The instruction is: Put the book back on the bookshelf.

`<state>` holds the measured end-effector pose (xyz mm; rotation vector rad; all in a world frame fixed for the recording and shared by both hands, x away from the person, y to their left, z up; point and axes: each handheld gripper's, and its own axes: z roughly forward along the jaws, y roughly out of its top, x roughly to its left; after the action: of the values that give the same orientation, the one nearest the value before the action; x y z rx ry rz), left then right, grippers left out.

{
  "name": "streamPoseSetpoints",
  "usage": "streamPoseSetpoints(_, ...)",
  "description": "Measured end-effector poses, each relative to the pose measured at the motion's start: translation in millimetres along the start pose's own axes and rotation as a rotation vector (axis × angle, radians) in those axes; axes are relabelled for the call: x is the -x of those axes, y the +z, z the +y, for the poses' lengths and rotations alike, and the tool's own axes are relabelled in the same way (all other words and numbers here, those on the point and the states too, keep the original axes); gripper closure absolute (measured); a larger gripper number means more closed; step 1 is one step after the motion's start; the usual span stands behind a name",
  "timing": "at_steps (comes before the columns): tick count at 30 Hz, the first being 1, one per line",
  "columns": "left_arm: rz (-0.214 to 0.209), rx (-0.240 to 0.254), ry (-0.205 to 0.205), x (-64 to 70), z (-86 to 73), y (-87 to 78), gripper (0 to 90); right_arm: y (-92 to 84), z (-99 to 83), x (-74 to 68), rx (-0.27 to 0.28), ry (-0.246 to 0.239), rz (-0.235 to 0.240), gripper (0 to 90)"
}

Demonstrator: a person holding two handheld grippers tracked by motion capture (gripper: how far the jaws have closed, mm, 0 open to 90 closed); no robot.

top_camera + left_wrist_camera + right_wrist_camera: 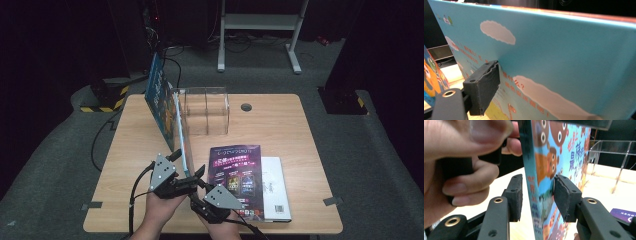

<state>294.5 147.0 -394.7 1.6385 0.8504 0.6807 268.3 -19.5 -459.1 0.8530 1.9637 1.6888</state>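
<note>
A tall thin picture book (pixel 182 135) stands upright on its edge near the table's front. Its blue clouded cover (pixel 561 62) faces the left gripper view. Its cover with orange cartoon animals (pixel 544 165) faces the right gripper view. My left gripper (pixel 186 165) straddles the book's near end with its jaws spread wide. One pad (pixel 484 85) rests on the blue cover and the other jaw is hidden behind the book. My right gripper (pixel 537 192) comes in from below (pixel 196 186) and is shut on the book, one pad on each side by the spine.
A clear acrylic book holder (pixel 205 112) stands at the middle back of the wooden table (pixel 280 130). A blue book (pixel 159 92) leans by its left side. A purple book (pixel 236 175) lies on a white one (pixel 274 185), front right. A hand (pixel 461 170) is close on the left.
</note>
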Motion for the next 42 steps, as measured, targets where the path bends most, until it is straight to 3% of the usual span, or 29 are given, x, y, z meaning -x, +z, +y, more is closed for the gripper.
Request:
streamPoseSetpoints(8, 0.002, -0.027, 0.016, -3.8, -5.6, -2.5, 18.8, 3.8, -2.3, -5.1, -0.014, 0.005, 0.03, 58.6)
streamPoseSetpoints(31, 0.056, -0.013, 0.012, -20.1, -11.3, -17.8, 30.5, 21.6, -7.1, -21.8, -0.034, -0.019, 0.104, 58.4)
streamPoseSetpoints(34, 0.066, -0.015, 0.038, -21.3, -12.1, -19.8, 32.2, 22.7, -7.2, -22.8, -0.05, -0.032, 0.12, 57.7)
streamPoseSetpoints(42, 0.094, -0.01, 0.061, -17.8, -13.3, -21.0, 36.5, 11.0, -6.2, -15.7, -0.062, -0.038, 0.097, 52.8)
